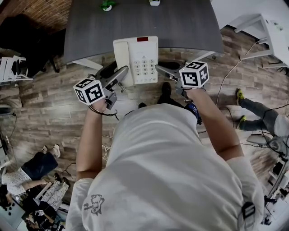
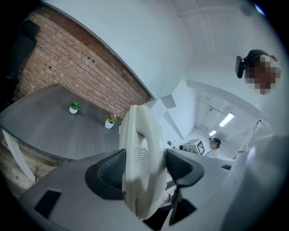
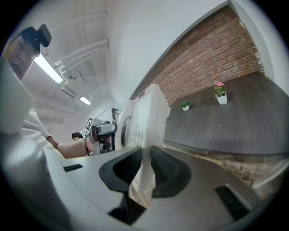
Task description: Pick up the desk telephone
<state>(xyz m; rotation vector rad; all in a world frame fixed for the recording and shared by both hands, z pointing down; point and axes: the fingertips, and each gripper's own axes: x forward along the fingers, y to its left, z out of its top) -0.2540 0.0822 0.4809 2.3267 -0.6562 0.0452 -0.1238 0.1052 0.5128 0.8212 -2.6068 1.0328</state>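
The desk telephone (image 1: 135, 61) is cream white with a keypad, a red display and its handset on the left side. Both grippers hold it in the air, over the near edge of the grey table (image 1: 180, 27). My left gripper (image 1: 118, 77) is shut on the handset side; in the left gripper view the telephone (image 2: 140, 135) stands edge-on, pressed between the dark pads (image 2: 108, 173). My right gripper (image 1: 163, 71) is shut on the telephone's right edge. In the right gripper view that thin edge (image 3: 145, 122) sits tight between the jaws.
Two small potted plants (image 1: 107, 5) (image 1: 154, 2) stand at the table's far edge. A white chair (image 1: 11, 67) is at the left and white furniture (image 1: 271, 31) at the right. A person's legs (image 1: 262, 115) lie on the wooden floor at the right, others (image 1: 36, 164) at the lower left.
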